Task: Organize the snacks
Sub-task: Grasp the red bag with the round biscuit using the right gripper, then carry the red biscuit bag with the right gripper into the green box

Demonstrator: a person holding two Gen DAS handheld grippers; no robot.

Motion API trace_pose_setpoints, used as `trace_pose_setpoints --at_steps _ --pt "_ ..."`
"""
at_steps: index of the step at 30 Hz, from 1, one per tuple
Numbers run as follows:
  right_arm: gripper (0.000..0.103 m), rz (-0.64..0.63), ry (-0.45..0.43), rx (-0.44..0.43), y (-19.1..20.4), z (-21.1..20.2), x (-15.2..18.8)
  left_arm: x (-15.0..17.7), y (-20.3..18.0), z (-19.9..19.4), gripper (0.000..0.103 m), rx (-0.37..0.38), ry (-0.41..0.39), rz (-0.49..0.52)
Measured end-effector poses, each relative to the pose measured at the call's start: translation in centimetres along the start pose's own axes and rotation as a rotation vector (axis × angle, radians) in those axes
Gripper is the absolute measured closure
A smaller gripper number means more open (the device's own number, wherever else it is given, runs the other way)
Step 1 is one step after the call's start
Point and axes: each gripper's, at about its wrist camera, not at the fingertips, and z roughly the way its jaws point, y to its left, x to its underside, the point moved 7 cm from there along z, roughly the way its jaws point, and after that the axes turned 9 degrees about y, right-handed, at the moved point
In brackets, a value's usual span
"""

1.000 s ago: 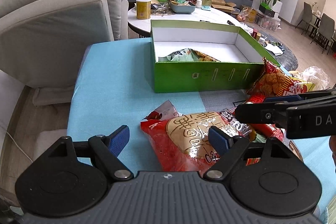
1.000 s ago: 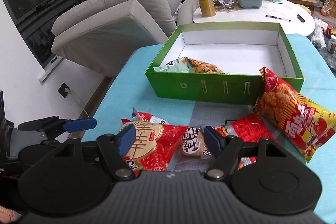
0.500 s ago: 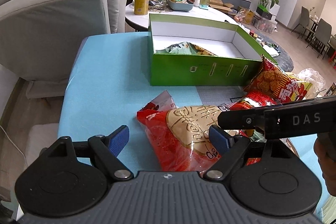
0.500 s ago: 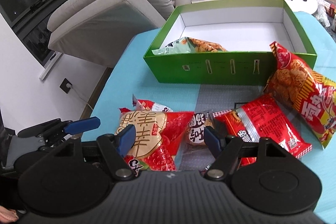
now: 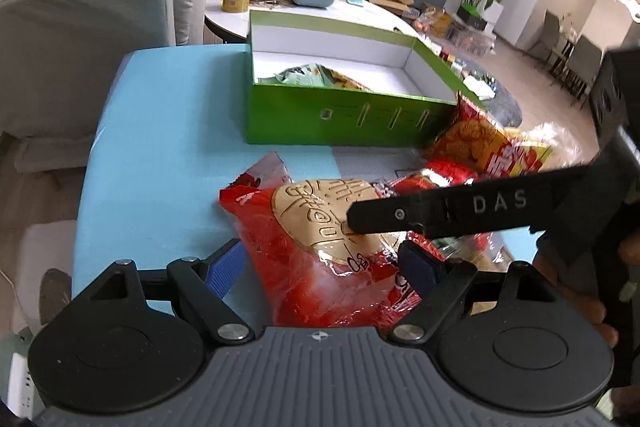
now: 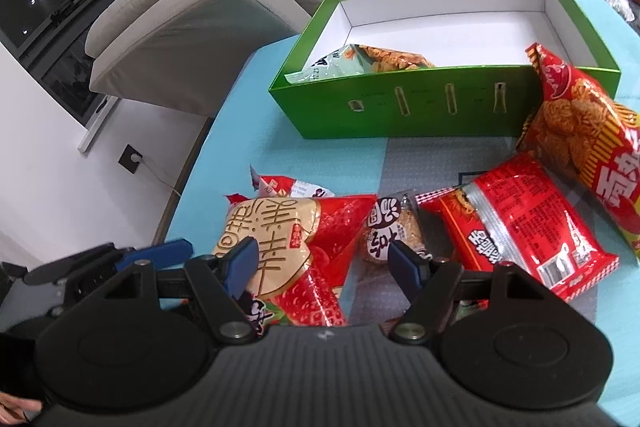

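Note:
A red bag with a big round cracker printed on it [image 5: 320,219] [image 6: 280,227] lies on the blue table top. My left gripper [image 5: 320,269] is open, a blue pad on each side of the bag's near end. My right gripper [image 6: 324,263] is open too, above the same bag and a small round cookie packet [image 6: 394,231]. One right finger [image 5: 440,217] crosses above the bag. Behind stands the green box [image 6: 400,107] with a pale green snack bag [image 6: 360,61] inside. A red-and-silver packet [image 6: 516,223] lies to the right.
A red-and-yellow bag of fried balls [image 6: 576,119] leans on the box's right front corner. A small red-and-white packet [image 6: 288,185] peeks out behind the cracker bag. A grey sofa [image 6: 192,11] stands left of the table, a white round table [image 5: 240,19] behind it.
Both grippers have tipped downward and come closer to the snacks. The right finger has slid left across the left wrist view, over the cracker bag. No snack has moved.

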Motion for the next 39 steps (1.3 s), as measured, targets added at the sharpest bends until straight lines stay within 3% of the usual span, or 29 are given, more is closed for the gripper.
trace_pose_setpoints --at_steps 9,20,23,24,28,39 --pt "0.025 0.027 0.066 -0.052 0.7 1.3 -0.1 -0.2 -0.2 2.0 0.010 0.012 0.047 0.008" --pt "0.024 0.033 0.156 -0.098 1.3 3.4 0.5 0.2 0.5 4.2 0.008 0.041 0.091 -0.022" --pt "0.031 0.013 0.159 -0.103 1.5 3.5 0.4 0.2 0.5 4.4 0.011 0.047 0.083 -0.019" --pt "0.033 0.004 0.158 -0.097 1.6 3.4 0.4 0.1 0.4 4.3 0.018 0.057 0.077 -0.019" --pt "0.042 -0.026 0.129 -0.096 1.9 2.6 0.4 -0.2 -0.3 3.4 0.019 0.039 0.047 0.007" --pt "0.043 -0.077 0.004 -0.110 3.0 -2.3 0.2 -2.2 -3.3 -1.2 0.025 -0.001 -0.083 0.103"
